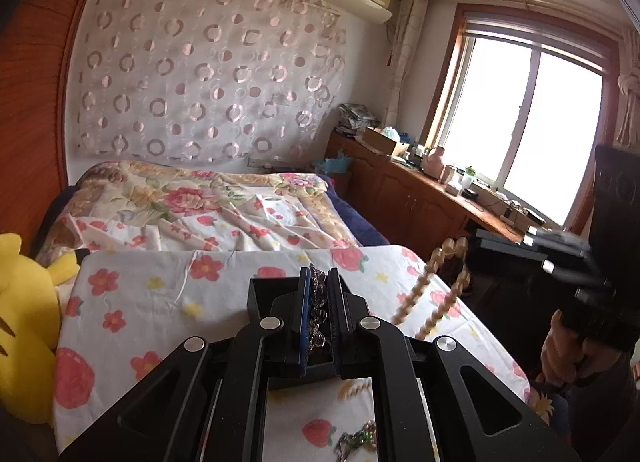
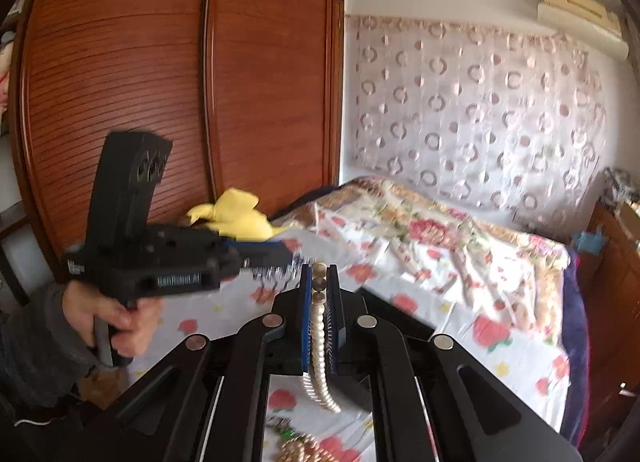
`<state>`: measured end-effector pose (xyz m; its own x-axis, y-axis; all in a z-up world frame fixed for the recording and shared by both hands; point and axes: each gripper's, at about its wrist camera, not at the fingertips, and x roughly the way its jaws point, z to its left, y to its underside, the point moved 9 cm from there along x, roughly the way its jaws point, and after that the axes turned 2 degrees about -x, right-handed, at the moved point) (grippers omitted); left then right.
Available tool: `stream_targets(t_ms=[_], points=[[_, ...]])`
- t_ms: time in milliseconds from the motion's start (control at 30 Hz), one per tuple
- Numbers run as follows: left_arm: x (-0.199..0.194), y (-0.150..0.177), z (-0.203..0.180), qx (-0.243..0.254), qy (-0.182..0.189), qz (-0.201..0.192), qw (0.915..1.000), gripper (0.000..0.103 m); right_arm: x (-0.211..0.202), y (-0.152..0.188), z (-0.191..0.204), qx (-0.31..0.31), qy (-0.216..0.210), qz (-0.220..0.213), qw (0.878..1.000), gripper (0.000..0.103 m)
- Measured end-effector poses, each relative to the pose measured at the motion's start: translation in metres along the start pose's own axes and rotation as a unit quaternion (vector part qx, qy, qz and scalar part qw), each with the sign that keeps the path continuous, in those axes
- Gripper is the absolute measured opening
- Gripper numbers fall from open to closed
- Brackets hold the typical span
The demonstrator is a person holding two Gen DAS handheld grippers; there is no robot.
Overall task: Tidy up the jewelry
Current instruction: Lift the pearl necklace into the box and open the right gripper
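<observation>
My left gripper (image 1: 319, 274) is shut on a silvery, sparkling chain (image 1: 318, 302), held above a flower-print sheet (image 1: 160, 294). In the right wrist view my right gripper (image 2: 319, 270) is shut on a cream pearl necklace (image 2: 319, 326), whose loop hangs down below the jaws. From the left wrist view that pearl necklace (image 1: 424, 290) dangles from the right gripper (image 1: 482, 240) at the sheet's right edge. The left gripper (image 2: 286, 256) shows blurred in the right wrist view, with the silvery chain (image 2: 280, 272) at its tip. More jewelry (image 1: 356, 442) lies on the sheet below; a beaded pile (image 2: 298, 448) lies there too.
A yellow plush toy (image 1: 24, 326) sits at the sheet's left edge. Behind is a bed with a floral quilt (image 1: 200, 201), a wooden wardrobe (image 2: 160, 81) and a cluttered cabinet (image 1: 420, 189) under the window. A person's hand (image 2: 116, 318) grips each tool.
</observation>
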<state>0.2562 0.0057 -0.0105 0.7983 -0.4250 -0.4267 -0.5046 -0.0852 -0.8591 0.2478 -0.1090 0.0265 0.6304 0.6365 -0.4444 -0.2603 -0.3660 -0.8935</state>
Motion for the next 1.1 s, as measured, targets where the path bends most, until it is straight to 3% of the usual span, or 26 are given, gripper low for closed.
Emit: stream_targets(t_ms=[233,500,767,1100], points=[[0.013,-0.006,-0.001,0.002,0.005,0.001,1.0000,0.007,-0.002,-0.032,-0.026,-0.012,0.039,-0.016,0.999,0.008],[0.049,0.009,0.001,-0.008,0.012,0.031,0.9994,0.007,0.014,-0.042,-0.057,0.003,0.064,-0.017,0.998,0.008],[0.074,0.026,-0.001,-0.012,0.020,0.047,0.9986,0.007,0.037,-0.011,-0.063,0.012,0.068,0.016,0.997,0.008],[0.088,0.023,-0.013,0.006,0.010,0.059,0.9982,0.007,0.059,0.040,-0.067,0.032,0.069,0.058,0.995,0.008]])
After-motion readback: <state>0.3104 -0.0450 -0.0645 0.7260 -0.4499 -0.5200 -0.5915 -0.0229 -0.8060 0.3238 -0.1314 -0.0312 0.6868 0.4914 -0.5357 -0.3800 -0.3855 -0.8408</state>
